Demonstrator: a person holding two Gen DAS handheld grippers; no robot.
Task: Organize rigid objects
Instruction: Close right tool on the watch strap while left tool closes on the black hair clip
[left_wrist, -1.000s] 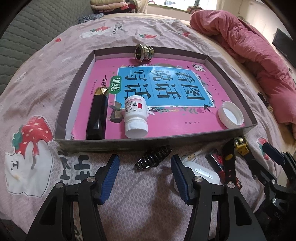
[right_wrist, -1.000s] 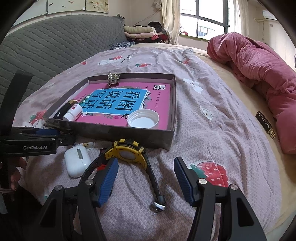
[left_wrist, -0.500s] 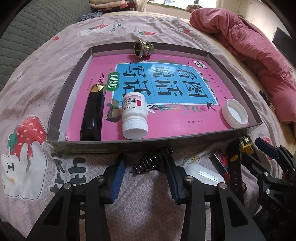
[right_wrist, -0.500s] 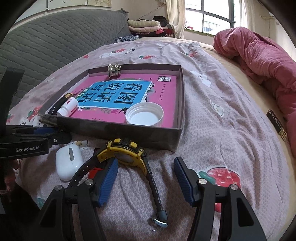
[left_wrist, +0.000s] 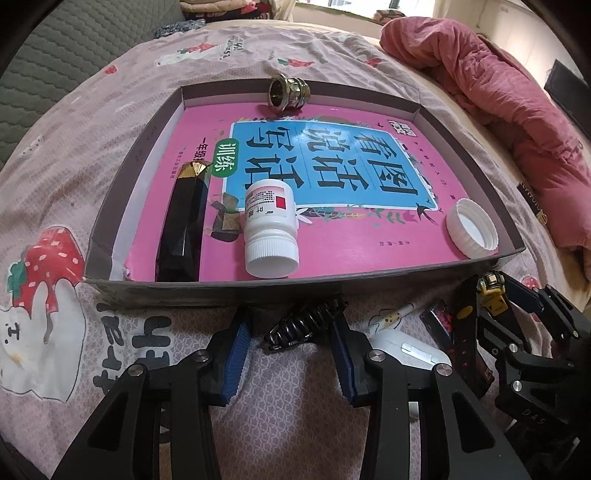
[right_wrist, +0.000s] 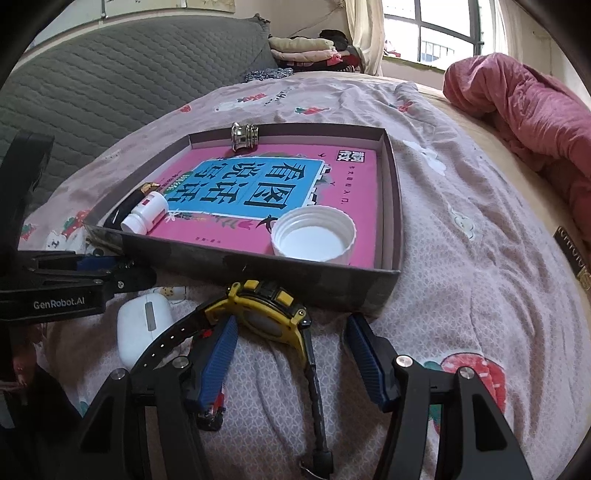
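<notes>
- The left gripper (left_wrist: 291, 354) is low over the bedsheet (left_wrist: 55, 155), its fingers part open and straddling a black coil spring (left_wrist: 304, 325) that lies just outside the near wall of the shallow box (left_wrist: 110, 236). The pads look close to the spring's ends, but I cannot tell whether they touch it; nothing is held yet.
- The right gripper (right_wrist: 291, 354) has its fingers spread wide around the yellow-and-black watch (right_wrist: 266, 314), which lies on the bed against the box's near wall, and grips nothing.
- Already in the box, on a pink book (left_wrist: 332, 177): a black faceted bar (left_wrist: 183, 225), a white pill bottle (left_wrist: 271, 229) on its side, a white cap (left_wrist: 471, 232) and a metal fitting (left_wrist: 288, 92).
- Still outside: the spring, the watch, a white earbud case (right_wrist: 144, 328) and a small dark packet (left_wrist: 439, 317).
- Risk: the spring is round and springy, so an off-centre squeeze could make it roll or pop out from between the pads.
- Risk: the soft bedding gives way, so pressing down may bury the spring or pinch fabric with it.
- Risk: the watch strap (right_wrist: 314, 387) trails back under the right gripper, so a grip on the case alone could let it swing and catch the box wall.
- Risk: both grippers work close together and could collide.
</notes>
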